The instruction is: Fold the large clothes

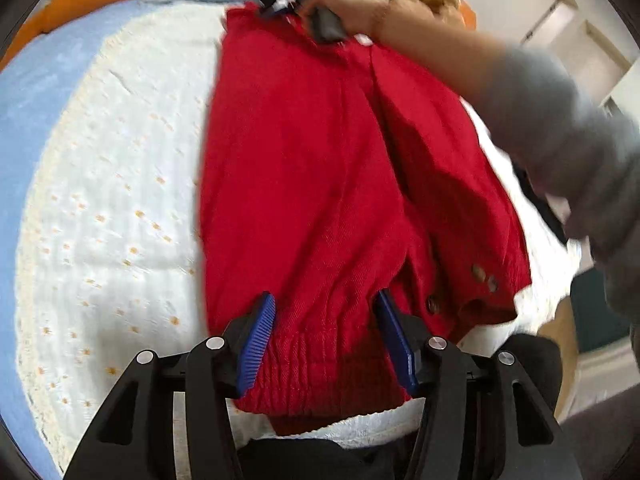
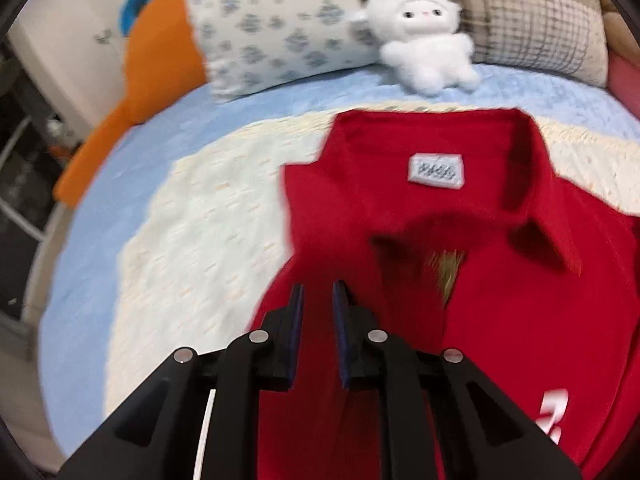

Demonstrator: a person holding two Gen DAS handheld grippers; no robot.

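Your left gripper (image 1: pixel 326 344) stands half-wide astride the elastic hem of the red jacket (image 1: pixel 320 168), nearest you, not pinching it yet. The jacket lies lengthwise on the white blanket (image 1: pixel 120 184). At its far collar, your right gripper (image 2: pixel 318 312) is narrow, apparently empty, probably placed to lift that end.

White neck label (image 2: pixel 436 171) inside red jacket (image 2: pixel 500 300) collar, print too blurred to read

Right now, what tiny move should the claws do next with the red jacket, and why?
Probably the left claw should pinch shut on the stretchy hem, which sits between its open fingers. The right claw is already nearly closed up by the red jacket's collar.
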